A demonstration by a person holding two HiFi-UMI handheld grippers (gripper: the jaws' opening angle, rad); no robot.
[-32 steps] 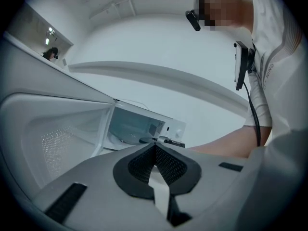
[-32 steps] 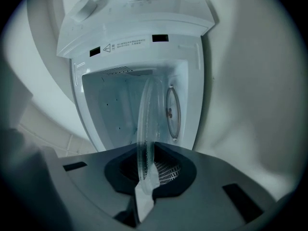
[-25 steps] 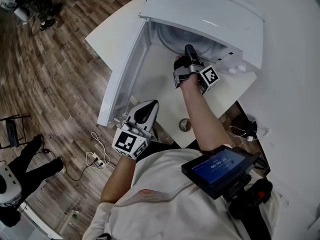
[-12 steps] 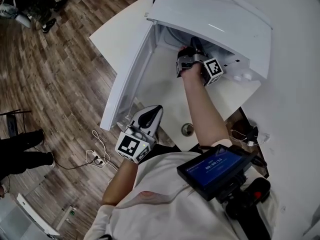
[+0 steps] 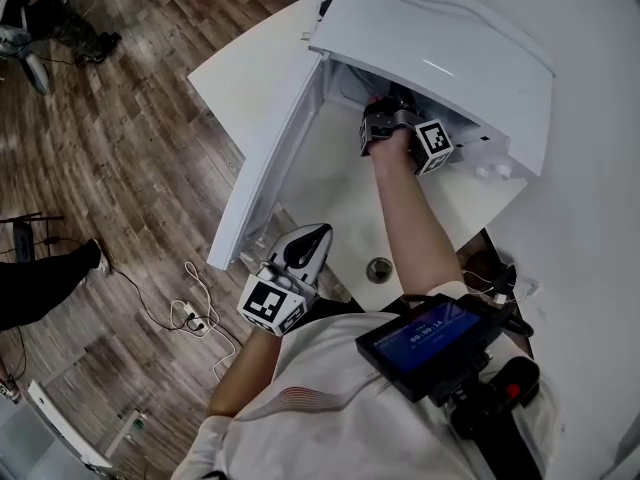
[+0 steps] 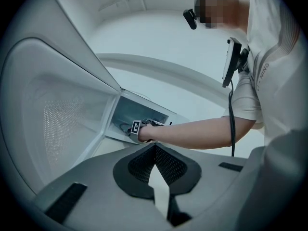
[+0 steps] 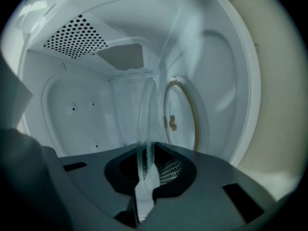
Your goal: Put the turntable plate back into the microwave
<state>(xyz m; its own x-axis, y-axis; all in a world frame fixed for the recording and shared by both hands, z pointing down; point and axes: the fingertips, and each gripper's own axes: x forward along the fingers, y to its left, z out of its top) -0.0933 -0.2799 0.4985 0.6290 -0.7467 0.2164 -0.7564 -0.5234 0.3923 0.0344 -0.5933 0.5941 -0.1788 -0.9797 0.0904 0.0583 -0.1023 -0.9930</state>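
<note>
Head view, looking down: a white microwave w/ its door swung wide open.

Your right gripper now reaches deeper into the microwave than a sec ago, when it was only at the mouth. Only its marker cube shows, just under the microwave's front top edge. Its jaws are clamped on the rim of the clear glass turntable plate. So the plate is inside the microwave, held in the air and not yet set down.

In the right gripper view the plate shows edge-on. Beside it, on the microwave's floor, lie the roller ring & centre hub. The plate looks near the ring, approx parallel to it, but apart from it. You can't tell here if it's centred over the hub.

Your left gripper hangs well outside the microwave, in front of the door's free edge. Its jaws are together w/ nothing between them, and it has barely shifted.

What this means: the carry-in looks about done. Left to do, prob: lower the plate onto the ring, seat it on the hub, let go. The grip is on a thin glass edge, so a tilt or slip on the way down is the main risk.
</note>
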